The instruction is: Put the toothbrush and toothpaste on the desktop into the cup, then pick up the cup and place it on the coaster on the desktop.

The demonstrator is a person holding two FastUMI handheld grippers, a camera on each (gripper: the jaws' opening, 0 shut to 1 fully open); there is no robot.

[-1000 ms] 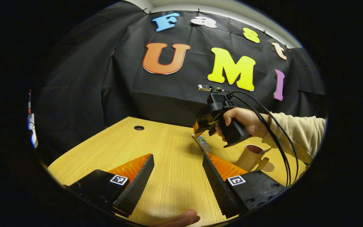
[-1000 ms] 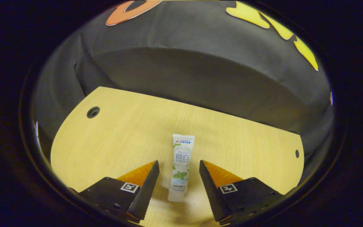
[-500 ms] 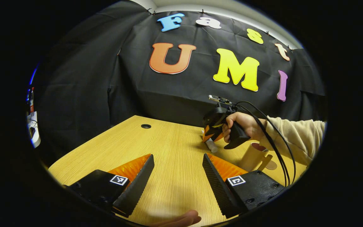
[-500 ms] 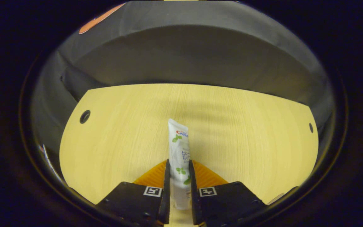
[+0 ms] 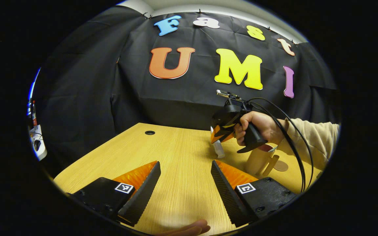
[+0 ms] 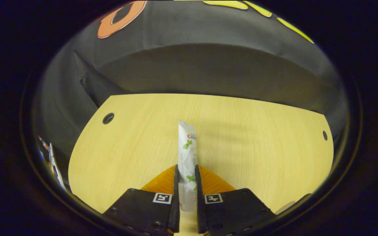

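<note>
Both right gripper [image 6: 185,196] fingers clamp toothpaste [image 6: 187,154], cup [image 5: 258,160] half-hidden

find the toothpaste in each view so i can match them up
Left gripper view: the toothpaste is right of centre, far off, hanging from the right gripper above the desk, just left of the cup.
Right gripper view: the toothpaste is at bottom centre, clamped between the right gripper's two fingers and pointing away.
Shared landmark: the round hole in the desk.
</note>
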